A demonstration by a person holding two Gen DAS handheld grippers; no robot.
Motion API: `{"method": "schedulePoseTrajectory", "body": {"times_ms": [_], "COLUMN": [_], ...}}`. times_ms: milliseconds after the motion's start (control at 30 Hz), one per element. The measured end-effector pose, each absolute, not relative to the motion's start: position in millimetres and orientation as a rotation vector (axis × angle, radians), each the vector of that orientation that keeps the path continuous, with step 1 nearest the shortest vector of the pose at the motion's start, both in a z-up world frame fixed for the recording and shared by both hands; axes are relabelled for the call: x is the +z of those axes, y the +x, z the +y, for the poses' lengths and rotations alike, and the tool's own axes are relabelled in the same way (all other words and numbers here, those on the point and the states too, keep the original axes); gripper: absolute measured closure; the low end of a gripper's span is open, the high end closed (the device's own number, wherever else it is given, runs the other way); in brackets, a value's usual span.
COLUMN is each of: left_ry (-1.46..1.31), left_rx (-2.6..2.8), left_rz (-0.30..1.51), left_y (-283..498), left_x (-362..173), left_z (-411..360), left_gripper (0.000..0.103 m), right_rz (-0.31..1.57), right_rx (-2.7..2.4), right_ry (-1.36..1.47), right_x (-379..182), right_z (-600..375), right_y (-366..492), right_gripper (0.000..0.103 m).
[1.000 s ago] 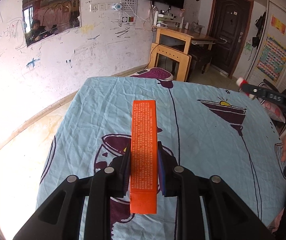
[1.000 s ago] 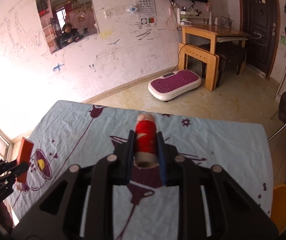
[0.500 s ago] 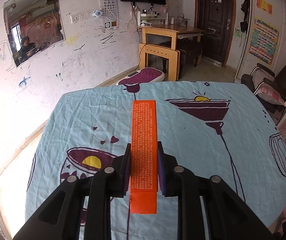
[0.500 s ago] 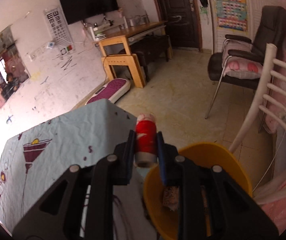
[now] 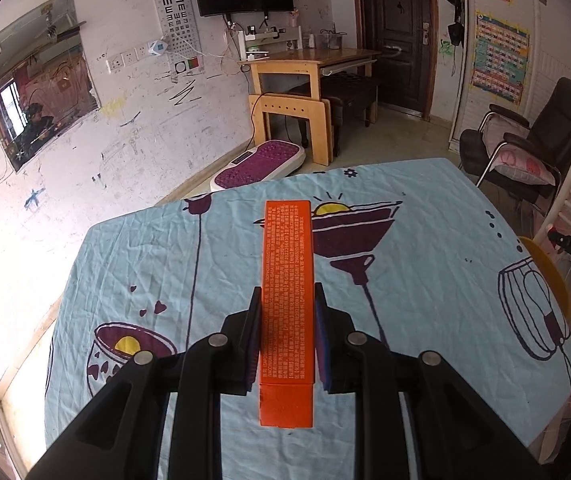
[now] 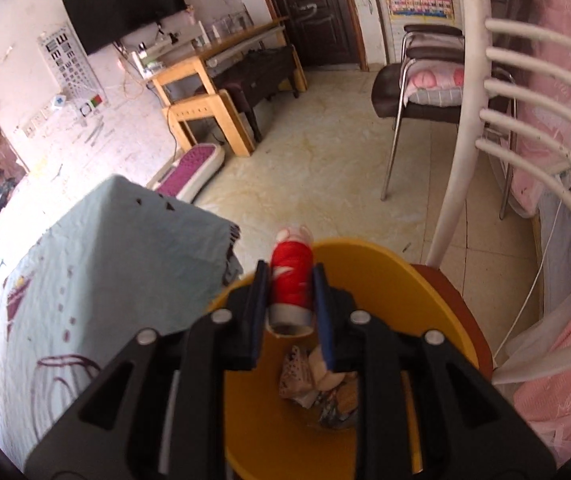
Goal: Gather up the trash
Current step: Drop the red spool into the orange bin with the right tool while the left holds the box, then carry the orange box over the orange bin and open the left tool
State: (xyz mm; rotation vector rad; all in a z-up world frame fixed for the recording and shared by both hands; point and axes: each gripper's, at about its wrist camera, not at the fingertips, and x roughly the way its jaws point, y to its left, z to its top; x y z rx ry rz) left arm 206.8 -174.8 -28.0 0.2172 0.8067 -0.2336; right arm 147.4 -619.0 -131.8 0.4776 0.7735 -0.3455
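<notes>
A long orange box is held tight between the two fingers of the left gripper. The box sticks out toward 12 o'clock, over the surface, which is covered by a light blue cloth with purple drawings. A small red can is pinched by the closed right gripper. The can is held above a yellow bin, near its rim at 12 o'clock. Crumpled wrappers are seen lying at the bottom of the bin. The bin is placed just beside the corner of the surface, which is seen at 9 o'clock. A white chair is seen at 2 o'clock.
</notes>
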Motion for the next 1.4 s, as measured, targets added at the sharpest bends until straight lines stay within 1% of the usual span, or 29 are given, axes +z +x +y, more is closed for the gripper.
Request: {"method": "schedulePoseTrajectory", "body": {"times_ms": [33,100,267,400,600,700,900,1000,1067,1100,1133,1200,1400], "left_ry": [0.223,0.235,0.259,0.286,0.29,0.266,0.221,0.238,0.236,0.23,0.219,0.21,0.199], "left_rx": [-0.242,-0.258,-0.355,-0.497,-0.698,-0.774,-0.863,-0.85,-0.846,-0.844,-0.849,-0.839,-0.8], "left_rz": [0.807,0.806,0.802,0.791,0.795,0.851,1.061,1.1,1.126,1.132,1.132,1.112,1.056], "left_y": [206,205,199,187,171,169,181,183,185,186,187,187,193], "left_x": [-27,-26,-19,-14,-19,-33,-78,-93,-100,-101,-102,-101,-90], "left_z": [-180,-191,-234,-290,-387,-427,-489,-508,-515,-517,-518,-516,-501], "left_gripper": [0.083,0.083,0.083,0.083,0.083,0.083,0.083,0.082,0.066,0.047,0.033,0.025,0.023], "right_rz": [0.777,0.778,0.706,0.618,0.525,0.498,0.457,0.444,0.439,0.437,0.438,0.44,0.447], "right_rx": [-0.347,-0.342,-0.342,-0.361,-0.384,-0.386,-0.387,-0.381,-0.378,-0.376,-0.372,-0.366,-0.35], "right_ry": [0.49,0.52,0.581,0.629,0.677,0.701,0.758,0.776,0.785,0.788,0.79,0.792,0.786], "right_x": [-136,-140,-131,-115,-96,-93,-92,-91,-91,-91,-91,-90,-89], "right_z": [-621,-627,-643,-660,-677,-687,-701,-706,-708,-708,-708,-708,-702], "right_y": [146,143,127,106,82,71,58,54,53,53,53,54,57], "right_gripper": [0.054,0.035,0.034,0.02,0.019,0.019,0.019,0.019,0.019,0.019,0.019,0.019,0.019]}}
